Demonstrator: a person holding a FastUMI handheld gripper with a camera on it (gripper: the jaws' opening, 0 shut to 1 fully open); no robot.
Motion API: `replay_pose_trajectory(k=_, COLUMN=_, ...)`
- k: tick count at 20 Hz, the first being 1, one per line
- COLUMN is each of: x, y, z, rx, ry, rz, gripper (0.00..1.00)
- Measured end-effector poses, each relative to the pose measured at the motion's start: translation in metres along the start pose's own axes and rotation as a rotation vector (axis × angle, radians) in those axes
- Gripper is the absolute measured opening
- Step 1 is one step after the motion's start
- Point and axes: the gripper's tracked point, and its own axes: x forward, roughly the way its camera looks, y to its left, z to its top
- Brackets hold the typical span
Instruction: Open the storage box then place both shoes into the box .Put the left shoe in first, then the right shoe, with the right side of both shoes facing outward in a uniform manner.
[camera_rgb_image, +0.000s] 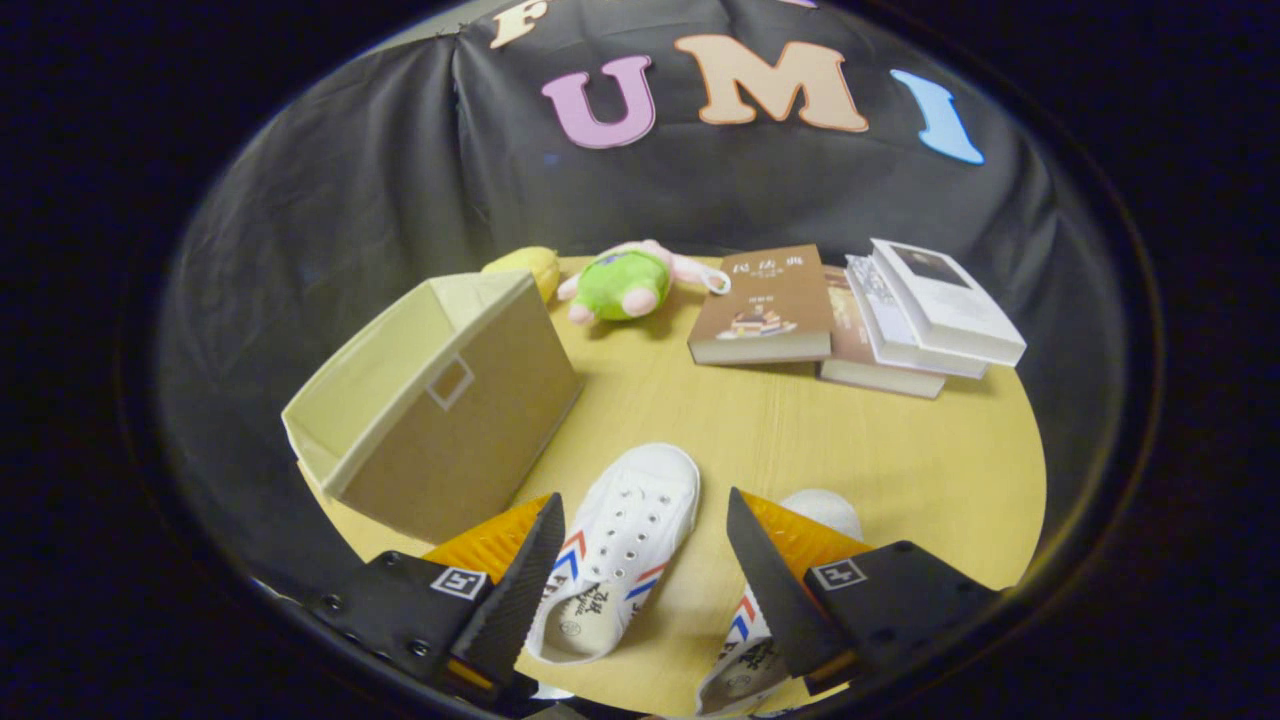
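A beige fabric storage box (440, 400) stands on the wooden table (850, 450), just ahead and to the left of my fingers, its top open and nothing visible inside. Two white canvas shoes with red and blue chevrons lie toes pointing away. One shoe (620, 545) lies between my fingers, close to the left finger. The other shoe (825, 510) is mostly hidden behind the right finger (770, 580). My gripper (645, 530) is open, hovering above the shoes and touching neither.
Beyond the box lie a green and pink plush toy (625, 283) and a yellow object (528, 265). A brown book (765, 305) and a stack of books (915, 320) sit at the back right. Black cloth walls surround the table.
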Motion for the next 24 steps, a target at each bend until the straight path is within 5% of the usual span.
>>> replay_pose_trajectory(k=8, x=0.021, y=-0.006, z=-0.061, rx=-0.022, ry=0.165, rz=0.002, gripper=0.99)
replay_pose_trajectory(k=15, x=0.037, y=-0.003, z=-0.085, rx=0.078, ry=0.258, rz=0.04, gripper=0.76)
replay_pose_trajectory(k=21, x=0.036, y=0.008, z=-0.084, rx=0.15, ry=0.295, rz=0.067, gripper=0.25)
replay_pose_trajectory(k=24, x=0.035, y=0.005, z=-0.081, rx=0.273, ry=0.295, rz=0.029, gripper=0.09)
